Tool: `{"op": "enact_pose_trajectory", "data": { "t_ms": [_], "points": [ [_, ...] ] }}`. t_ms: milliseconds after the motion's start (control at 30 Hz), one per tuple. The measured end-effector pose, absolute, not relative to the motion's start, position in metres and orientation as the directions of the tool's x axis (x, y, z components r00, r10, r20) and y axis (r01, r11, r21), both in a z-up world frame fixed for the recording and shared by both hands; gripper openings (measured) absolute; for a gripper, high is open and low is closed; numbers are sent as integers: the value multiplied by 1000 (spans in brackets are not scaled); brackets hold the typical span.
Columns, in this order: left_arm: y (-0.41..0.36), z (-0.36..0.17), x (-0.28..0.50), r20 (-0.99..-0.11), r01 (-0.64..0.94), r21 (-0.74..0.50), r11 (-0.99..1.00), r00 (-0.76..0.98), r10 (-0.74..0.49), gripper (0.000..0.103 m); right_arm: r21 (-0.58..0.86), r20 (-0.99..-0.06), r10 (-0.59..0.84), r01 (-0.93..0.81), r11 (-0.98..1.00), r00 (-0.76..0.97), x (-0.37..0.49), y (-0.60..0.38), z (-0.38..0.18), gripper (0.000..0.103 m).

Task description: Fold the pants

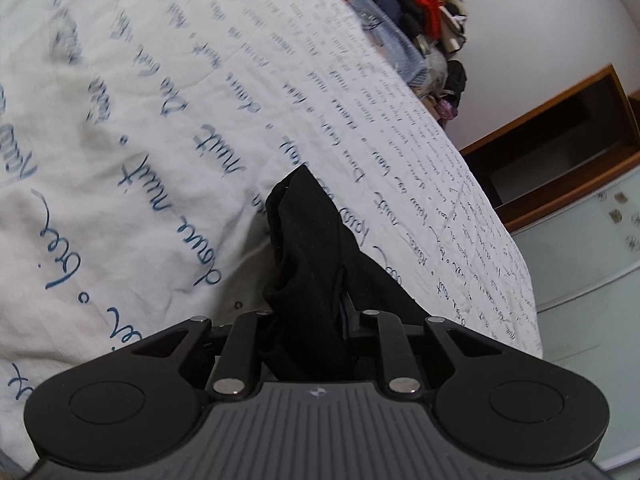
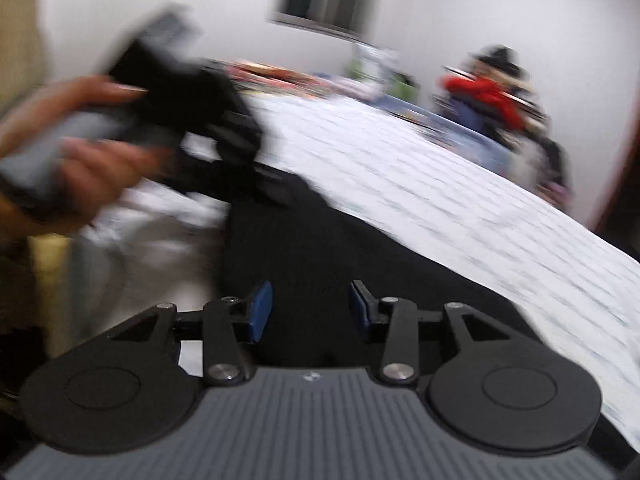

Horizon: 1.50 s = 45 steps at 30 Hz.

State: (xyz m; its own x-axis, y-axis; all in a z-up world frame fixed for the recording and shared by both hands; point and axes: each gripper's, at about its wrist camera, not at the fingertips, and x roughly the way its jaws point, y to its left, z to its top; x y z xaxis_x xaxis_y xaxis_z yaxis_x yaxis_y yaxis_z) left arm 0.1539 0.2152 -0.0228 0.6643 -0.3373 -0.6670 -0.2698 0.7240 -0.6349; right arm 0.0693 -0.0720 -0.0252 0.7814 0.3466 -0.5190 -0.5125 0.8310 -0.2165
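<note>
The pants (image 1: 308, 248) are black. In the left wrist view my left gripper (image 1: 310, 316) is shut on a bunched part of them and holds it above a white bedspread (image 1: 160, 120) with blue handwriting print. In the right wrist view the pants (image 2: 320, 248) lie spread below and ahead of my right gripper (image 2: 310, 308), whose blue pads (image 2: 260, 308) stand apart with nothing between them. The other hand-held gripper (image 2: 224, 128) shows at the upper left there, blurred, with the black cloth in it.
A heap of clothes (image 1: 424, 12) with a red piece lies at the far end of the bed; it also shows in the right wrist view (image 2: 496, 96). A wooden shelf (image 1: 560, 140) and a pale cabinet (image 1: 592, 248) stand to the right of the bed edge.
</note>
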Motion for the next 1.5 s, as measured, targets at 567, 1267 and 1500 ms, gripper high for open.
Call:
{"op": "enact_pose_trajectory", "data": {
  "t_ms": [567,1267,1500],
  "points": [
    [189,12,148,-644,-228,-582,781,715,-272,18,-752,-366,148,-386,534,919,19,-3,-104,21],
    [54,115,112,-506,37,-385,922,828,-244,17,-197,-335,327,-405,893,884,1,-108,-41,9],
    [-23,132,107,-489,217,-287,933,804,-338,17,-54,-293,360,-391,919,886,-9,-140,-35,9]
  ]
}}
